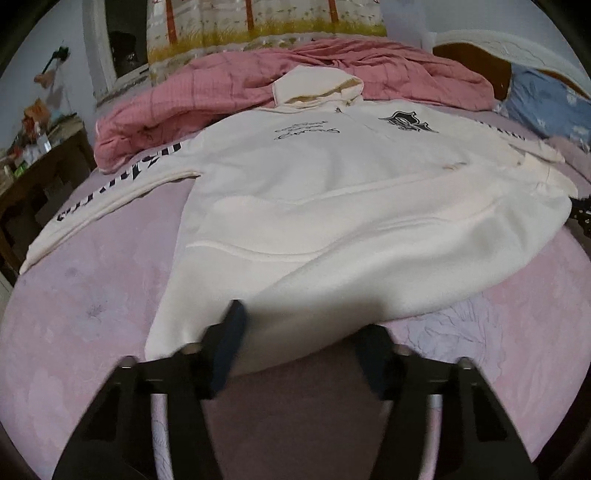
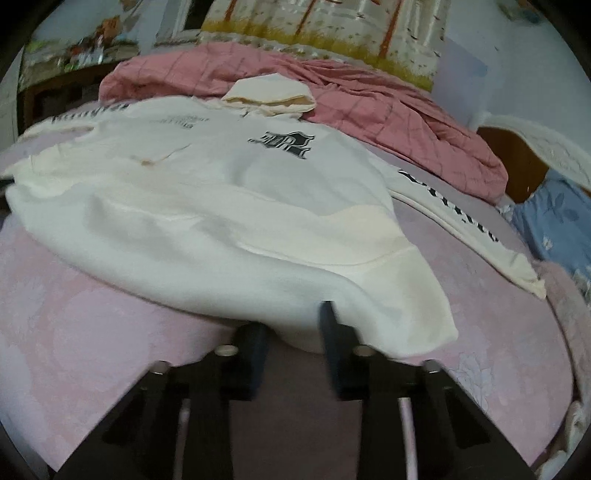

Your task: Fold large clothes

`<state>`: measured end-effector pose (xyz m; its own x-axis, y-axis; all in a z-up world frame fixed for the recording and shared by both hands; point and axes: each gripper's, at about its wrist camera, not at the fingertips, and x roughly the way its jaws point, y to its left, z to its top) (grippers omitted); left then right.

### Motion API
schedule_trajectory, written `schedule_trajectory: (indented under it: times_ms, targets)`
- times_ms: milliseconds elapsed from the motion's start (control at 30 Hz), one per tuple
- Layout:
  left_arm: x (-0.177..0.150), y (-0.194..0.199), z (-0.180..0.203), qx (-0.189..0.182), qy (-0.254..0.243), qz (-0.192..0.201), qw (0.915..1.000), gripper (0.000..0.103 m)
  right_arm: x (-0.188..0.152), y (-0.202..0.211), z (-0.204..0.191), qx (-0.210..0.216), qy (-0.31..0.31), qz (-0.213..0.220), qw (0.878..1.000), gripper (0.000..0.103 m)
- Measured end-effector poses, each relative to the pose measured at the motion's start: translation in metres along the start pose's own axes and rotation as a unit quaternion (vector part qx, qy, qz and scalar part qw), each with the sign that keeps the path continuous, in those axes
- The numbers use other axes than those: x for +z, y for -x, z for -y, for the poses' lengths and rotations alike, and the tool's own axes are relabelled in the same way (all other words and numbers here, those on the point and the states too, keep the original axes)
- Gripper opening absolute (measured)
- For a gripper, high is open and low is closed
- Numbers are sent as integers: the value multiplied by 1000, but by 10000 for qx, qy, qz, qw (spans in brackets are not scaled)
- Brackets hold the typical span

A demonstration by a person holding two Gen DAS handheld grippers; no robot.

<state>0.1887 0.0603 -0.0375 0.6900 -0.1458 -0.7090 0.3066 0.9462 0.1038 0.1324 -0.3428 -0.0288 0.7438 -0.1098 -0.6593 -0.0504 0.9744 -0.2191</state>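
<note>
A large white hoodie (image 1: 332, 206) with black lettering lies face up on the pink bed sheet (image 1: 81, 295), hood toward the far side, both sleeves spread out. My left gripper (image 1: 299, 332) is open at the hoodie's near hem, its jaws wide apart around the hem's left part. In the right wrist view the hoodie (image 2: 221, 206) fills the middle. My right gripper (image 2: 295, 328) is open, its jaws either side of the hem near the right corner. The fabric sits between the fingers; the jaws are not closed on it.
A crumpled pink quilt (image 1: 258, 77) lies behind the hood. A blue pillow (image 1: 546, 103) and wooden headboard (image 2: 517, 162) are at the right. A cluttered dark table (image 1: 33, 162) stands off the bed's left side. A curtain (image 1: 266, 22) hangs at the back.
</note>
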Motion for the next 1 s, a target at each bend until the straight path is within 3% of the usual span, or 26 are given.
schedule_trajectory:
  times_ms: [33, 133, 233, 467, 667, 833, 1000]
  targets:
    - [2, 0, -1, 29, 46, -1, 10000, 27, 0, 0, 7, 150, -151, 52, 9998, 14]
    - [9, 1, 0, 111, 78, 78, 9999, 12, 7, -2, 17, 339, -386, 203, 9985, 8]
    - [23, 8, 2, 205, -47, 250, 9995, 7, 25, 2, 26, 503, -598, 316, 9964, 8]
    - [93, 5, -13, 305, -67, 352, 9989, 6, 92, -1, 35, 371, -559, 706, 9952, 6]
    - [151, -41, -32, 417, -3, 149, 9990, 6, 147, -46, 49, 279, -618, 619, 9958, 6]
    - [164, -87, -36, 471, -48, 35, 9989, 6, 172, -93, 51, 314, -588, 393, 9970, 6]
    - [156, -124, -42, 344, 108, -152, 9992, 6, 171, -129, 45, 298, -527, 173, 9980, 6]
